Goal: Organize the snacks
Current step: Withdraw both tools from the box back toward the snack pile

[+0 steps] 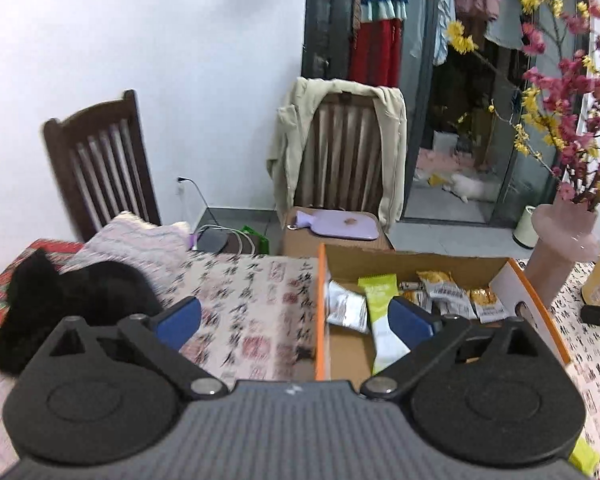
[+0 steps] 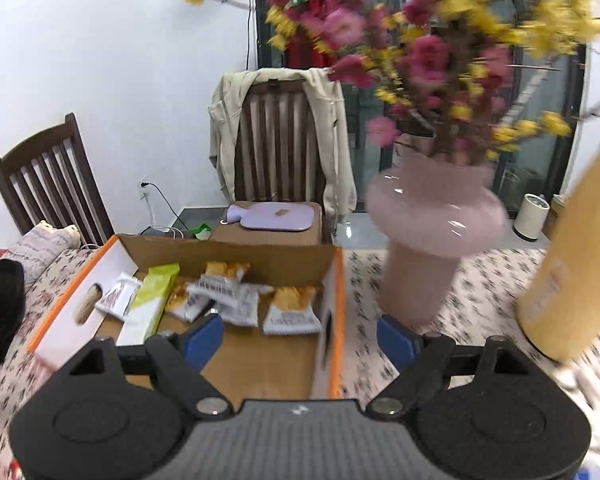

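An open cardboard box with orange-edged flaps stands on the patterned tablecloth and holds several snack packets. Among them are a lime-green and white packet, silver packets and orange-and-white packets. My left gripper hangs above the box's left wall, open, nothing between its blue pads. In the right wrist view the same box shows the green packet and orange-and-white packets. My right gripper straddles the box's right wall from above, open and empty.
A pink vase of pink and yellow flowers stands just right of the box, a tan cylinder further right. A black cloth heap lies at the table's left. Two wooden chairs stand behind, one with a lilac hot-water bottle.
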Available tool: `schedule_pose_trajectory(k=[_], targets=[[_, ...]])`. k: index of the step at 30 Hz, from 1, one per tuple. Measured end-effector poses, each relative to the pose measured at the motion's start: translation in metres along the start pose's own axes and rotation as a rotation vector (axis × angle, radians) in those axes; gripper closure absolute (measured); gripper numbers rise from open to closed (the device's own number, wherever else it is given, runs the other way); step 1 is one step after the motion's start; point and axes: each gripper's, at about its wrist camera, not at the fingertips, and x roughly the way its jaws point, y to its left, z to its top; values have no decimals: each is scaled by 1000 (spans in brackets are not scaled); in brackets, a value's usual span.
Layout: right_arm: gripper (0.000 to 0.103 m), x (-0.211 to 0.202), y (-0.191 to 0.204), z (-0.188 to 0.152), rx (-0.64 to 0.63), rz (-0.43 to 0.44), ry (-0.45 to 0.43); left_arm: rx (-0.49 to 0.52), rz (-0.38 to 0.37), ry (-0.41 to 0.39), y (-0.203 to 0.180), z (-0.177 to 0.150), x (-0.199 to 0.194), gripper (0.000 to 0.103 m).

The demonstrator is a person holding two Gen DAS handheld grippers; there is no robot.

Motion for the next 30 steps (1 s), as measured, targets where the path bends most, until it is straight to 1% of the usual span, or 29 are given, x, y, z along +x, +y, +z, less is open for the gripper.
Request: schedule_pose_trajectory(k=[3,5,8,9,12,16,18,20,22,24,25,26,30], targets=[[18,-38,-6,-20,-9,14,-30,26,6,-16,8,-19,-30,1],[13,-67,-7,-36,-33,21,-64,29,25,-43,13,-34,-53,1],[12,-109,-4,-62,-69,19,-121,47,19,-93,18,-61,-89,0],[12,-125,-3,-73,-75,28,-136,61,28,-111,18,-71,-100,0],[10,-162,3,-104,-88,61,-175,96,56,-152,16,-105,-129,0],[8,-204,13,-154,-101,110,-204,75,22,-161,18,-156,-166,0],[7,-222,17,-180,-98,148,-220,91,29,-167,14,-183,-181,0],[5,-234,23,-204,-100,165,-230,103,44,-180,11,-206,-197,0],[5,-247,32,-232,-114,152,-248,92,46,-193,11,-228,-213,0],[5,-255,45,-264,-160,100,-288,50,29,-171,14,-249,-225,0],[5,-258,49,-277,-172,74,-293,36,9,-152,16,-258,-231,0],[5,-264,53,-289,-180,60,-291,42,-14,-137,15,-267,-235,0],[5,-273,64,-335,-156,30,-251,139,-48,-103,8,-298,-244,0]])
